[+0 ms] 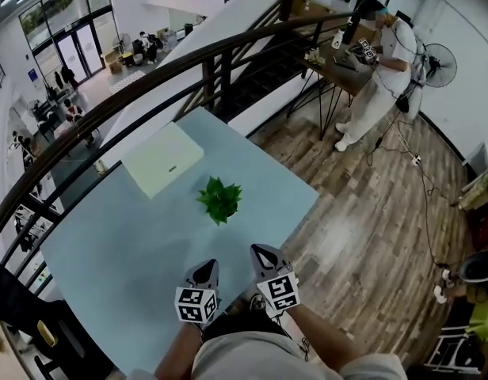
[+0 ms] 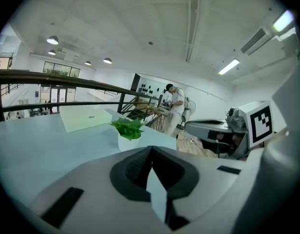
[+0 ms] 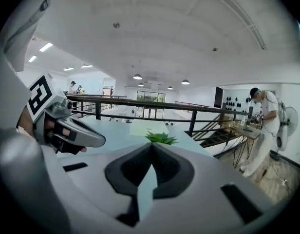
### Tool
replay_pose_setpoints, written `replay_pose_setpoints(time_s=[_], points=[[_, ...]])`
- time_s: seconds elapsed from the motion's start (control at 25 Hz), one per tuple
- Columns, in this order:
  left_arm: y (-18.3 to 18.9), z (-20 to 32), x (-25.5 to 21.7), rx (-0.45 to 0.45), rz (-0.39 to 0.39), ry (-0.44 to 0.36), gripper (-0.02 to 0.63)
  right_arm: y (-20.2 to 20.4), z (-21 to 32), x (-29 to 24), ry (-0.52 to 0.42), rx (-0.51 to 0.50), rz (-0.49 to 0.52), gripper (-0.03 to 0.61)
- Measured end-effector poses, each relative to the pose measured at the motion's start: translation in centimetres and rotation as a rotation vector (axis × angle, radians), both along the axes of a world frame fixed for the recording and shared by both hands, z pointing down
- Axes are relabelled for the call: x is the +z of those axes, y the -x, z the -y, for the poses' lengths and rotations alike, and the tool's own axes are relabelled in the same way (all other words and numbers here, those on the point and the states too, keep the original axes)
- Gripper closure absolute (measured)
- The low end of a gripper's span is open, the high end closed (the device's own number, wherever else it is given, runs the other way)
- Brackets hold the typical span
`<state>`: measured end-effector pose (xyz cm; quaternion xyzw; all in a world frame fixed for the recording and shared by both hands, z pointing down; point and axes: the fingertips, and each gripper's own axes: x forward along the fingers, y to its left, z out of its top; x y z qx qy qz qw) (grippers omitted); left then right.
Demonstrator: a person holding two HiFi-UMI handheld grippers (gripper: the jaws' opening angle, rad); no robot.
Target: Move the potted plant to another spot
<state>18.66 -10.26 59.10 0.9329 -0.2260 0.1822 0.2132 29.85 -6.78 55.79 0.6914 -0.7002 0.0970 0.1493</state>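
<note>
Both grippers empty; plant not yet touched.

Left gripper [image 1: 208, 267]: in its own view I read the two pale jaws clenched tip to tip, nothing between them. It sits low in the head view, above the near edge of the table, tip pointing toward the plant.

Right gripper [image 1: 261, 251]: jaws likewise pressed together on nothing, as its own view shows. It is just beside the left gripper, a little further forward. Each carries its black-and-white marker cube [image 1: 196, 305] at the rear.

Task item: the small potted plant [image 1: 219, 199], spiky green leaves in a white pot, stands upright on the large pale blue table [image 1: 125, 252]. It is roughly mid-table, toward the right-hand edge, ahead of both grippers and apart from them. In the right gripper view it lines up directly beyond the closed jaw tips; in the left gripper view it lies slightly left of them.

Surroundings: a flat pale green rectangular box [image 1: 162, 159] lies on the table beyond the plant, near it but not touching. A dark curved metal railing [image 1: 188, 63] runs along the table's far side. On the wood-plank floor [image 1: 371, 212] to the right, a person in white clothing [image 1: 384, 62] stands at a small wooden side table [image 1: 339, 71].
</note>
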Motion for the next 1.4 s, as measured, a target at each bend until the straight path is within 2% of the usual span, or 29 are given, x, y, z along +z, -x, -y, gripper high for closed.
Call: replay_pose_setpoints(time_s=[0.24, 0.48, 0.76, 1.0, 1.4], points=[[-0.8, 1.3, -3.8, -0.018, -0.039, -0.069, 0.601, -0.9, 1.0, -4.2, -0.076, 0.018, -0.008, 0.575], [-1.0, 3.7, -9.2, -0.080, -0.108, -0.180, 0.601, -2.4, 2.1, -9.0, -0.178, 0.037, -0.016, 0.575], [-1.7, 4.6, -14.0, -0.106, -0.152, -0.307, 0.601, -4.1, 2.2, -13.1, -0.272, 0.050, -0.047, 0.575], [-2.6, 4.4, -14.6, -0.102, -0.157, -0.327, 0.601, -4.8, 2.1, -14.7, -0.311, 0.051, -0.055, 0.575], [-2.6, 3.3, -14.5, -0.116, -0.145, -0.326, 0.601, -5.1, 1.1, -14.4, -0.304, 0.046, -0.042, 0.575]])
